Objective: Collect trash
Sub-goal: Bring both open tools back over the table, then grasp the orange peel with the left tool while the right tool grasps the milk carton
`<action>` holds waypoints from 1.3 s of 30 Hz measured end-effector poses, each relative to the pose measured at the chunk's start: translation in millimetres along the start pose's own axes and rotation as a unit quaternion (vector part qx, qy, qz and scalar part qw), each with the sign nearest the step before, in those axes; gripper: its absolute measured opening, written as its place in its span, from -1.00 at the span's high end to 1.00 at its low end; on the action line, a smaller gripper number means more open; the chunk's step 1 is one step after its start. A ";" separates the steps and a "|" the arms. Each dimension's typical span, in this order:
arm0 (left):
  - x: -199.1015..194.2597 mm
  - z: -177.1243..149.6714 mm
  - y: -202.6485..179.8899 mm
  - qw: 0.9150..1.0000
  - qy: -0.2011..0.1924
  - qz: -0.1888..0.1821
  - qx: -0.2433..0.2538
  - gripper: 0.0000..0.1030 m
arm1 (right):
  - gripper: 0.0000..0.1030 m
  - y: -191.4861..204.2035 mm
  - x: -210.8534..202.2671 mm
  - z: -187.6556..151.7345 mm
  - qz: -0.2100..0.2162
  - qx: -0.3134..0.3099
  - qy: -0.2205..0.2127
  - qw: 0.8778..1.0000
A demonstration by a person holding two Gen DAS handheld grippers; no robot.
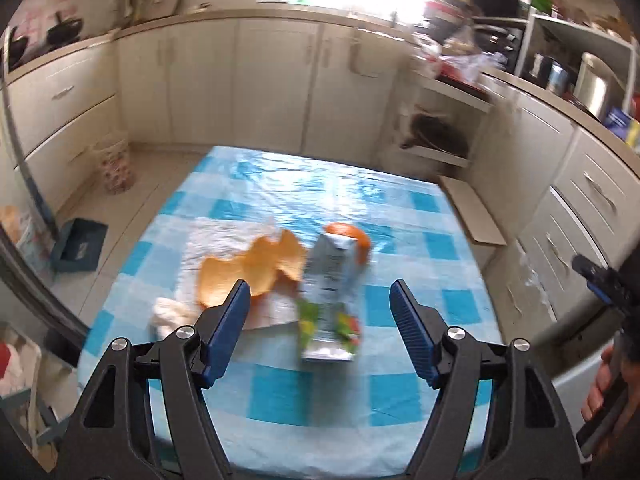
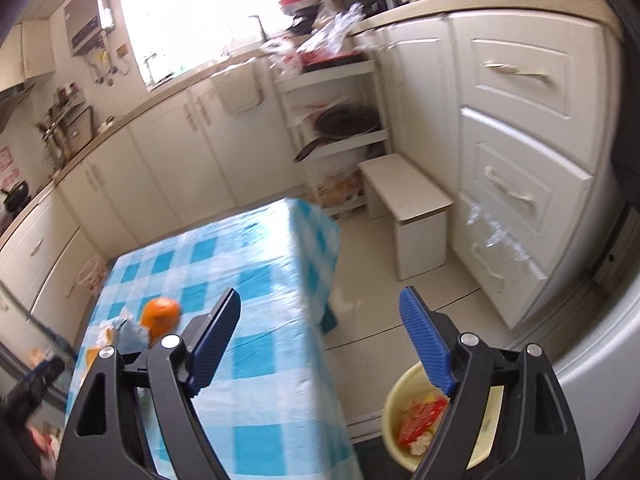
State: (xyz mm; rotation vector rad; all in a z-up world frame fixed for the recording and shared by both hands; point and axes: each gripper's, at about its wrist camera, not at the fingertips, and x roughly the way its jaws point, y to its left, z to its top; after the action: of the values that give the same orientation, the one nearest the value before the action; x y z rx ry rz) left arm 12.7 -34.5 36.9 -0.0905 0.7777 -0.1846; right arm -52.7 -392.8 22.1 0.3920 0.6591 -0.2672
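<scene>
A table with a blue checked cloth (image 1: 304, 396) holds the trash: orange peel pieces (image 1: 248, 272), a flattened drink carton (image 1: 332, 300), an orange (image 1: 352, 238) behind the carton, and a crumpled white tissue (image 1: 168, 314). My left gripper (image 1: 320, 300) is open and empty above the table's near side, with the carton between its fingers in view. My right gripper (image 2: 320, 312) is open and empty past the table's right edge (image 2: 316, 320), above the floor. A yellow bin (image 2: 400, 420) holding a red wrapper sits on the floor below it. The orange (image 2: 160, 316) shows at left.
White kitchen cabinets (image 1: 276, 84) ring the room. A small white stool (image 2: 408, 208) and a shelf rack with pans (image 2: 340, 128) stand beyond the table. A blue dustpan (image 1: 80, 244) and a patterned basket (image 1: 116, 164) sit on the floor at left.
</scene>
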 end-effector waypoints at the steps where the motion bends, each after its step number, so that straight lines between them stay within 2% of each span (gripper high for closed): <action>1: 5.5 4.1 21.9 1.000 0.009 0.012 -0.020 -0.33 | -0.53 9.0 5.6 -2.9 0.015 0.000 0.011 1.000; 3: 19.8 9.1 56.6 0.998 0.037 0.030 -0.045 -0.33 | -0.54 28.5 19.3 -8.9 0.050 0.001 0.044 0.998; 6: 43.5 12.1 82.3 0.996 0.070 0.040 -0.050 -0.33 | -0.54 58.5 39.3 -20.6 0.096 0.004 0.090 0.991; 11: 78.3 16.5 92.9 0.993 0.103 0.046 -0.023 -0.33 | -0.54 112.6 68.5 -44.7 0.132 -0.019 0.148 0.980; 18: 111.5 13.4 91.8 0.991 0.134 0.021 -0.009 -0.33 | -0.54 162.8 95.3 -67.5 0.144 -0.070 0.185 0.970; 25: 127.7 11.1 95.4 0.989 0.146 0.019 -0.016 -0.33 | -0.56 183.0 122.1 -81.2 0.149 -0.075 0.210 0.963; 31: 137.9 11.5 97.2 0.988 0.150 0.015 -0.024 -0.33 | -0.61 191.4 132.1 -86.6 0.173 -0.067 0.220 0.958; 32: 139.5 11.3 97.3 0.988 0.152 0.012 -0.026 -0.28 | -0.60 192.8 132.5 -87.3 0.179 -0.070 0.222 0.956; 34: 143.4 10.8 96.7 0.987 0.159 0.004 -0.030 0.01 | -0.44 194.3 132.3 -87.5 0.193 -0.070 0.223 0.953; 36: 147.0 10.0 95.3 0.986 0.165 -0.002 -0.030 0.51 | 0.01 195.7 130.7 -86.0 0.220 -0.067 0.226 0.947; 39: 146.8 9.6 91.5 0.986 0.162 -0.001 -0.024 0.82 | 0.26 200.3 124.2 -83.9 0.225 -0.081 0.218 0.946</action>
State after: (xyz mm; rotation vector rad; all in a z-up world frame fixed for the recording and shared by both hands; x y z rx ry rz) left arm 134.0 26.1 -71.1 -0.1079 1.1069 -0.1857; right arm 68.9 -191.9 -64.2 0.4363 0.9939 0.3182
